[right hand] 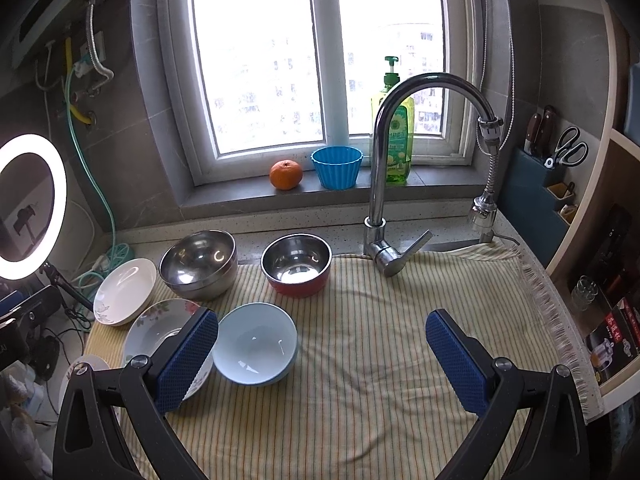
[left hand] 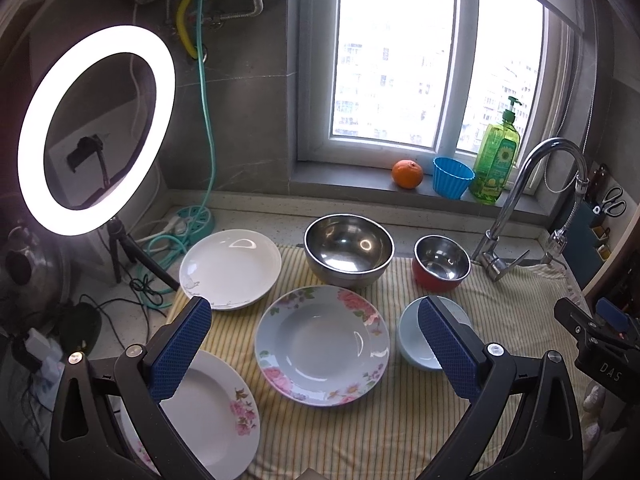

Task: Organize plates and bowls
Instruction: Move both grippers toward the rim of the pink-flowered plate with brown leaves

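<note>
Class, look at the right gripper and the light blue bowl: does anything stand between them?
Nothing visible does. The right gripper is open above the striped cloth, and the light blue bowl sits just beside its left finger, with no dish between.

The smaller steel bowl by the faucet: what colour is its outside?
Red on the smaller steel bowl, clearest in the right wrist view.
</note>
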Tool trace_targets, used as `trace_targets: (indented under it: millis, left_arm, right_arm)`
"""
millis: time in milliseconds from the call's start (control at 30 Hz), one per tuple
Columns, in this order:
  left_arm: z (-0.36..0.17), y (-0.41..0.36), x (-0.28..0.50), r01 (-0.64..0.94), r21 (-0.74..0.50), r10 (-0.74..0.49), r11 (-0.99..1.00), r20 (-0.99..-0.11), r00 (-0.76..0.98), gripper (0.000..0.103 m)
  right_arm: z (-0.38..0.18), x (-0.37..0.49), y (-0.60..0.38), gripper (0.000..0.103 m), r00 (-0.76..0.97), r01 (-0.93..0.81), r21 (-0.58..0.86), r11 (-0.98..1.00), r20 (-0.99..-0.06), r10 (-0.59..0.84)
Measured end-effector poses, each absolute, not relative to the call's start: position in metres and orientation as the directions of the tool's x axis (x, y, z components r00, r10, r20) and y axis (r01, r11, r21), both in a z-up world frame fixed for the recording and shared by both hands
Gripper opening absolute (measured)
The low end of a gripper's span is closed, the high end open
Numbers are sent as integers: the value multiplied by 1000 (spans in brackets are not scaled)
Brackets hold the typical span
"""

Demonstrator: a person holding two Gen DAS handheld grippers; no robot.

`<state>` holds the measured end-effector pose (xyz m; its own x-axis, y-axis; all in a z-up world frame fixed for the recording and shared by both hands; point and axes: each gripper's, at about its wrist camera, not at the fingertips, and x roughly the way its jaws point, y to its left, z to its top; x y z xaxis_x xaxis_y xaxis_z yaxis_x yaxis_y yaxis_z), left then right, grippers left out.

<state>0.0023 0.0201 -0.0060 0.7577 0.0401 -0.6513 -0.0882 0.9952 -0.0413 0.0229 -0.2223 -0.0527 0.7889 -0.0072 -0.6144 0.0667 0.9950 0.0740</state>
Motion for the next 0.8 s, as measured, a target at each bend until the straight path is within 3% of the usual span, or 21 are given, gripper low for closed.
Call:
trace_targets:
  millis: [600, 800]
  left_arm:
    - [-25, 98, -24, -214, -71, 113, 974, -667, 736, 101]
    - [-42, 137, -35, -265, -87, 129, 960, -705, 698, 97]
  right_arm:
    - [-70, 33, -166, 102, 753, -91, 77, 993, -647, 119]
    - [-92, 35, -129, 97, 711, -160, 84, 984, -681, 174]
